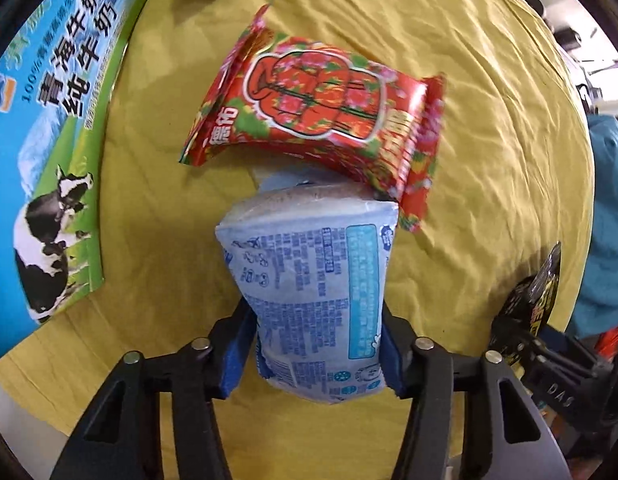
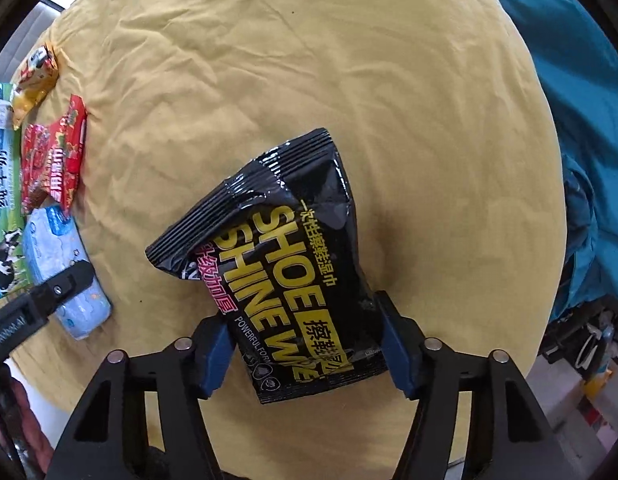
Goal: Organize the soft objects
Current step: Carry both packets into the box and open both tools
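Between the blue pads of the left gripper (image 1: 315,354) sits a pale blue wet-wipe pack (image 1: 309,296), clamped at its lower half, its far end pushed up against or under the red floral snack packet (image 1: 313,120); which of the two cannot be settled from the left wrist view. Judgement: the step in hand is setting this pack into the row beside the milk carton (image 1: 41,152), and it is best done by lowering it flat, clear of the red packet's crimped edge, before the jaws part, since the soft film will buckle if shoved. The pack is plump, matte, printed with small blue text, and pinched into a waist at the grip. The right gripper (image 2: 305,350) is closed on a glossy black shoe shine wipes pack (image 2: 285,264), held by its lower end over the yellow cloth (image 2: 309,60), well apart from the row; its film is creased and reflective. A yellow snack bag (image 2: 33,84) lies at the row's far end. Teal fabric (image 2: 581,120) borders the cloth.
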{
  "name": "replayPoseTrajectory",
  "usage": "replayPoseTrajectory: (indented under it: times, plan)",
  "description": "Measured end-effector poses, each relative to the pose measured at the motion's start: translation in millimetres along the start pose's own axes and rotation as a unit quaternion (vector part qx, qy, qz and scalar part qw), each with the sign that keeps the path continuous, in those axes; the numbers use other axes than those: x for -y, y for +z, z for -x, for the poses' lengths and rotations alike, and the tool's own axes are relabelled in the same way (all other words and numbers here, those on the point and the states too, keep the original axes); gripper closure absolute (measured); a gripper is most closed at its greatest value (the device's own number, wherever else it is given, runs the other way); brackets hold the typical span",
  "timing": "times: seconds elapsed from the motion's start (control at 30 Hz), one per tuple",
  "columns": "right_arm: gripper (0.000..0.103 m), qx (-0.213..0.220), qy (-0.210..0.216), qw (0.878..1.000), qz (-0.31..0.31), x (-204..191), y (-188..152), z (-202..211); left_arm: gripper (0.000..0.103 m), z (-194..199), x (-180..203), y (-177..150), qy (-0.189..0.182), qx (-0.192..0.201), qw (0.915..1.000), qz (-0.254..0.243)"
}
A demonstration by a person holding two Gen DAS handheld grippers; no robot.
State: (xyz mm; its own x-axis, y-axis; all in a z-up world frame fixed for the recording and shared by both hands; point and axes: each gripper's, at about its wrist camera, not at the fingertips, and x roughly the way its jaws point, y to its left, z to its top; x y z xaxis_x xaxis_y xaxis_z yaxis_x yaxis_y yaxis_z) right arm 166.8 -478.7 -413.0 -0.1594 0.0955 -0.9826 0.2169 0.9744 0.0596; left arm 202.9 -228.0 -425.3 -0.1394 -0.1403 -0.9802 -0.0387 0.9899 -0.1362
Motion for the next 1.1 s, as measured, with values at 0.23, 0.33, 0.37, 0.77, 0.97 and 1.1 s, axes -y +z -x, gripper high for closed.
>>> replayPoseTrajectory:
  times: [0.23,0.33,0.37,0.77,0.97,1.1]
  plan:
    - [0.042,-0.002,0.041,0.999,-0.025,13,-18,27,0.054,31,34,-25,0.018,0.019,0.9980,-0.057]
    - [0.043,0.000,0.061,0.997,-0.037,15,-32,39,0.054,42,51,-38,0.017,0.026,0.9968,-0.074]
    - [0.043,0.002,0.065,0.997,-0.039,14,-34,42,0.054,47,51,-41,0.016,0.029,0.9965,-0.077]
    - [0.048,0.059,0.109,0.992,-0.027,-28,-48,128,0.054,167,17,-61,-0.009,0.121,0.9840,-0.131]
    - [0.048,0.101,0.133,0.986,-0.016,-87,-51,172,0.054,225,-23,-61,-0.004,0.170,0.9756,-0.139]
    - [0.048,0.112,0.157,0.981,-0.009,-140,-46,184,0.054,245,-69,-52,-0.015,0.187,0.9738,-0.128]
